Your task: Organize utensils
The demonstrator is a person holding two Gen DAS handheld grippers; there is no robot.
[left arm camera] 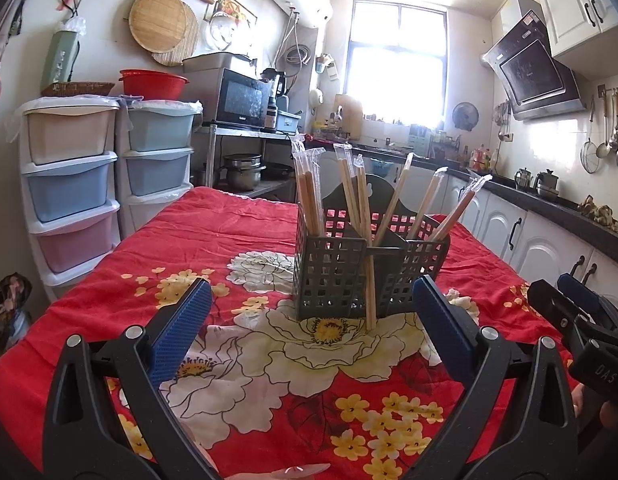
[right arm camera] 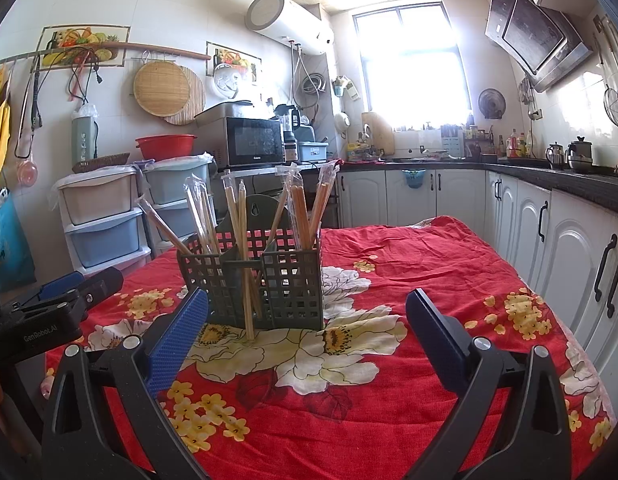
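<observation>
A dark green lattice utensil caddy [left arm camera: 333,276] [right arm camera: 293,280] stands mid-table on the red floral cloth [left arm camera: 237,220]. Several wrapped wooden chopsticks [left arm camera: 309,196] [right arm camera: 301,208] stick upright and slanted out of its compartments. One pair [left arm camera: 370,280] [right arm camera: 247,292] leans against the caddy's front, its tip resting on the cloth. My left gripper [left arm camera: 312,292] hangs open just short of the caddy, nothing between its blue pads. My right gripper [right arm camera: 307,300] is open too, near the caddy's right corner. Each gripper shows at the edge of the other's view, the right one [left arm camera: 565,300] and the left one [right arm camera: 85,284].
Stacked plastic drawer units [left arm camera: 73,184] stand beyond the table's left side. White cabinets under a dark counter [right arm camera: 569,240] run along the right. A microwave [right arm camera: 257,140] and pots sit on a rack behind the table.
</observation>
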